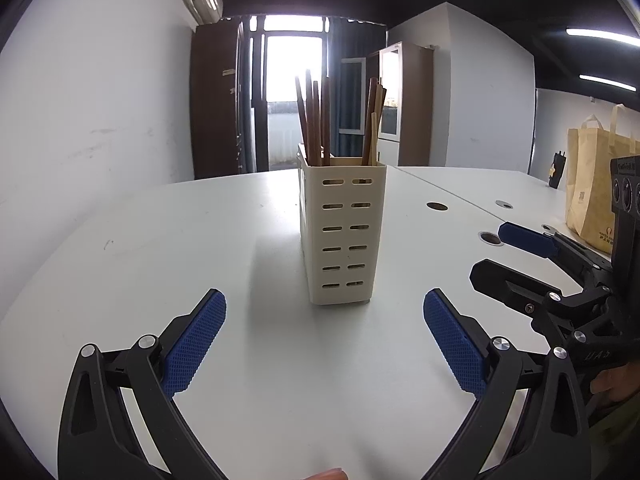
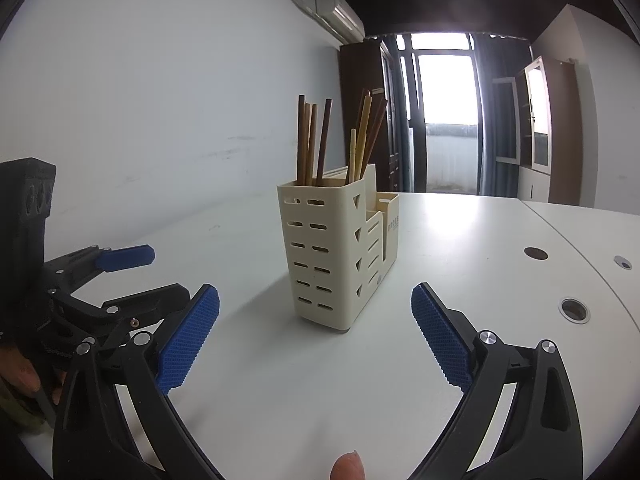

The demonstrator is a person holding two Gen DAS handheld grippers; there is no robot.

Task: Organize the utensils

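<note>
Your sorting looks done or nearly so: every chopstick (image 2: 310, 140) stands in the slotted cream plastic holder (image 1: 342, 236) mid-tabletop (image 1: 160, 248). Your left gripper (image 1: 324, 344) and right gripper (image 2: 316, 332) are both spread and empty, ribbed blue pads bare. Next, I'd check for strays, then withdraw.

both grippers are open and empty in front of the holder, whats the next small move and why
Probably lift both away: the chopsticks already stand in the holder, no loose utensil shows on the table, and the left gripper and right gripper hold nothing.
</note>
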